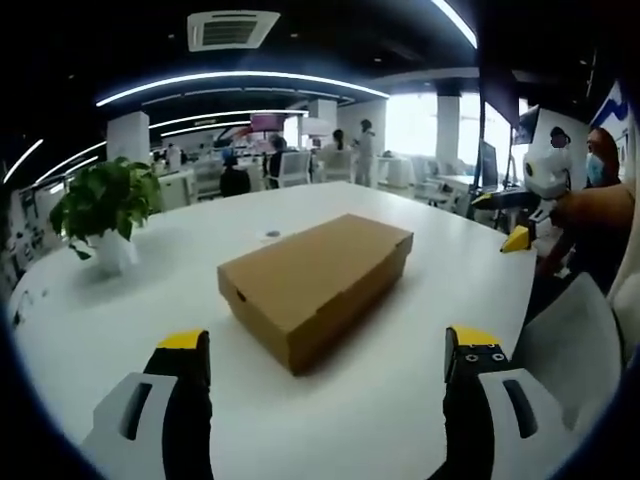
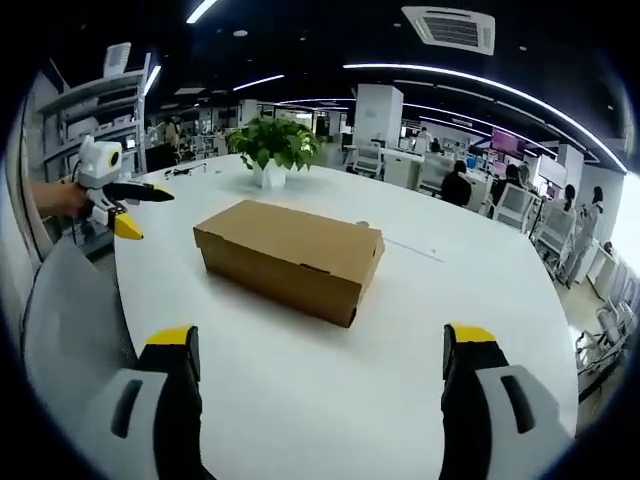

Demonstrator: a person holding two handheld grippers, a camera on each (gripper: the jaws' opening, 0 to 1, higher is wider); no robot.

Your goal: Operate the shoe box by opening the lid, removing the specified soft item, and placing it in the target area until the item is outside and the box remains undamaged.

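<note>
The box [image 1: 315, 285] sits shut near the middle of the white worktop [image 1: 400, 400], with the plant [image 1: 105, 205] well beyond its far end. Both claws hover short of it, apart from the cardboard: the left claw [image 1: 330, 365] has its jaws spread wide and holds nothing, and the right claw [image 2: 325, 365] is likewise parted and empty. The box looks light, thin-walled and easily creased, so I'd lift the lid by its front lip, where a small notch seems to show, though that's hard to make out. The soft item inside should squash readily.
</note>
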